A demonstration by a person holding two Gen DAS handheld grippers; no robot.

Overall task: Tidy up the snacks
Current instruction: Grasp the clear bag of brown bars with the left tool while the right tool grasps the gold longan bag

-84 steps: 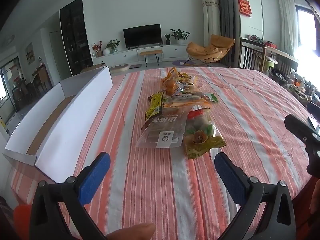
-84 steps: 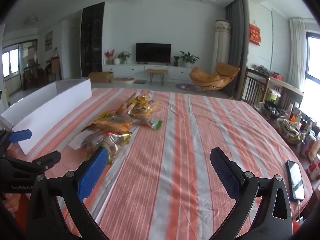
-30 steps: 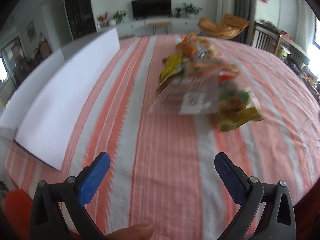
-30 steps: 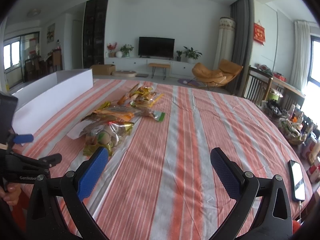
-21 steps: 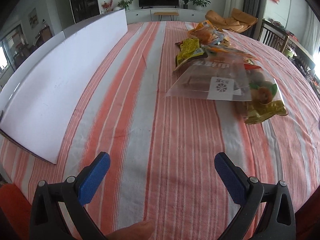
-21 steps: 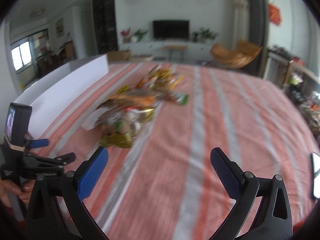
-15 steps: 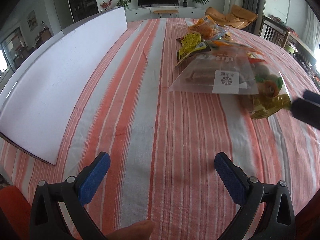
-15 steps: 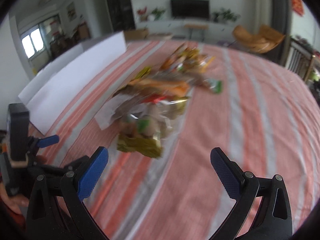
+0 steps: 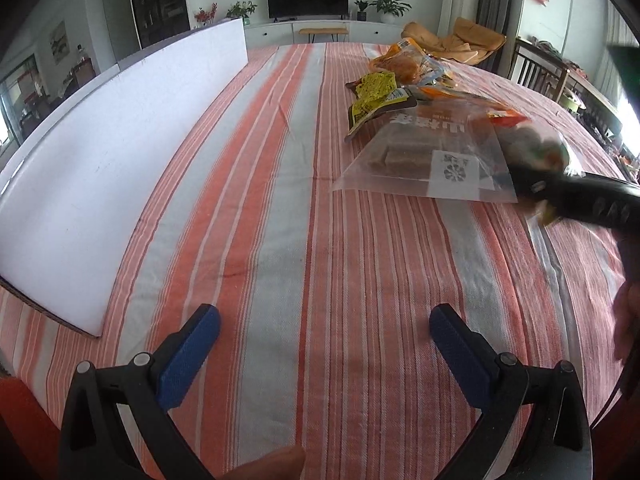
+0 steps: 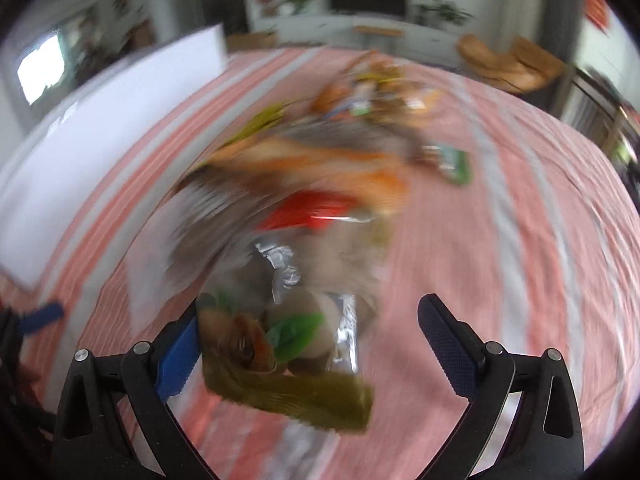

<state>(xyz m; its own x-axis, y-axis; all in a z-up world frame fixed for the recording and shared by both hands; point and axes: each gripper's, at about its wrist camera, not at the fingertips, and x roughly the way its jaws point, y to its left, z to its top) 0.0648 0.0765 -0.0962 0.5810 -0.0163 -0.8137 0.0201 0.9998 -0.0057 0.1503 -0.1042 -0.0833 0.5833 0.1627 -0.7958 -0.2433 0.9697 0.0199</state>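
Observation:
A pile of snack packets lies on the striped tablecloth. The nearest ones are a clear bag of brown bars (image 9: 432,156) and a green-gold packet (image 10: 288,356). Behind them lie a yellow-black packet (image 9: 376,96) and orange packets (image 9: 400,62). My right gripper (image 10: 308,340) is open, its jaws on either side of the green-gold packet's near end; this view is blurred. It shows in the left wrist view (image 9: 580,196) as a dark blur over that packet. My left gripper (image 9: 324,344) is open and empty over bare cloth, short of the pile.
A long white open box (image 9: 120,128) lies along the table's left side. The round table (image 9: 280,240) has a red, white and grey striped cloth. A living room with a TV and an orange chair lies beyond.
My right gripper has swept forward and down to the green-gold packet, which now lies between its jaws. My left gripper has moved slightly closer to the pile.

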